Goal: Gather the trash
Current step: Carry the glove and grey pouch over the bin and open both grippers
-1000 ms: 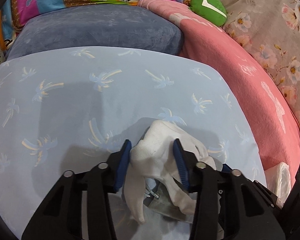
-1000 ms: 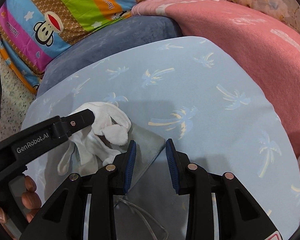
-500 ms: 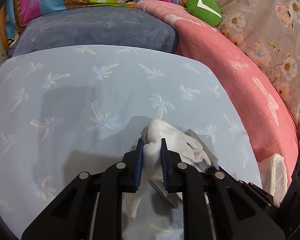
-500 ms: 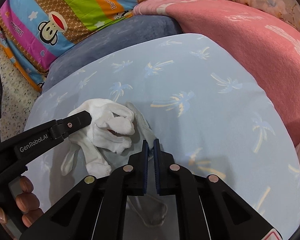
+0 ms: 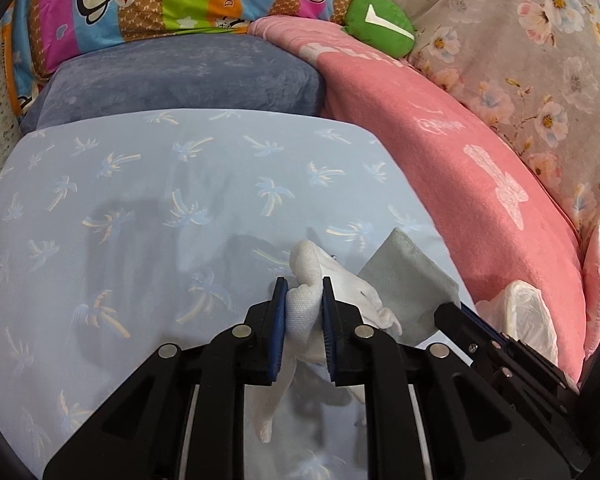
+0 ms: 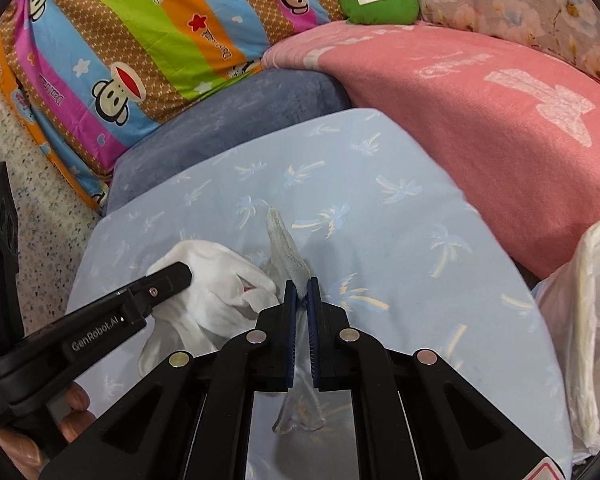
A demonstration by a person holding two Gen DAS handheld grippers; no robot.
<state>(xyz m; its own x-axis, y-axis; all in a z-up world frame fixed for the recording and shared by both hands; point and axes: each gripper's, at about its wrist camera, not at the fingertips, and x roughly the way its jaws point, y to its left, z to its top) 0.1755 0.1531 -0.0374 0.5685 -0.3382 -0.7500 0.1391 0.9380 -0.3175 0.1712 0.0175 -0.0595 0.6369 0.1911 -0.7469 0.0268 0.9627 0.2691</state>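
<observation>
The white glove now sits pinched between the left gripper's jaws, which a second ago stood wide on either side of it; its loose fingers trail below and behind the pads. Just right of those jaws, the grey cloth is clamped edge-on in the right gripper, whose jaws were open around it a second ago and have since closed thin on it, a clear wrapper dangling beneath. Both pieces appear raised off the pale blue palm-print cover, so both pickups look done and the carry to the white plastic bag, well right of the right jaws, is likely next. Ahead of both jaws the cover lies bare up to the dark blue cushion; the pink blanket rises along the right, narrowing the path toward the bag.
</observation>
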